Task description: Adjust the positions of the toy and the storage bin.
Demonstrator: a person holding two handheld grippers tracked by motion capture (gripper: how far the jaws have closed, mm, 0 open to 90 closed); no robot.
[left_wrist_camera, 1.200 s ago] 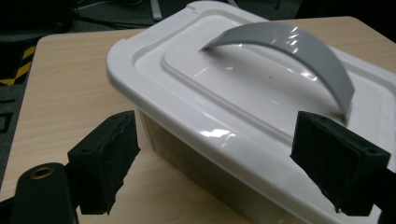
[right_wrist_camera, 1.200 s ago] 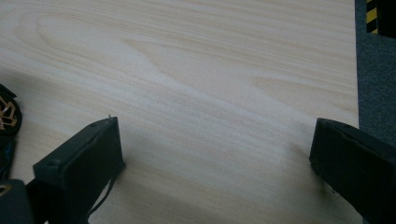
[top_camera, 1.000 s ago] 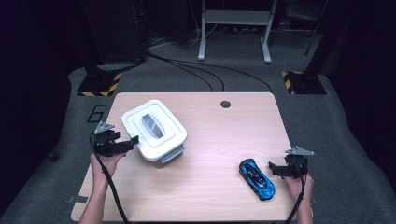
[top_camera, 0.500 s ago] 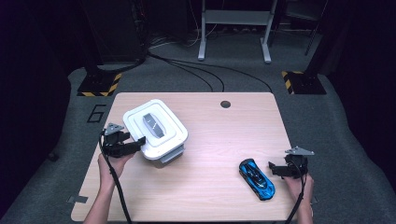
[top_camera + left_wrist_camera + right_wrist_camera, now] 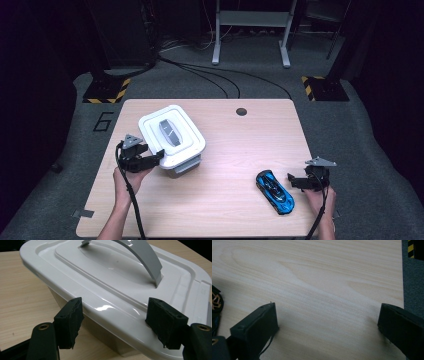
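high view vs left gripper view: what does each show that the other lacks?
High view: blue toy car with the right tongs beside it, and both forearms.
Left gripper view: the left tongs have just been closing, and their pads pinch the lid rim between them.
Both: white box, grey handle, table.

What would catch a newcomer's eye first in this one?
The white lidded container with a grey handle, on the left part of the wooden table, with the left gripper clamped on its rim. Next, the glossy blue toy car near the right front edge, beside the open right gripper.
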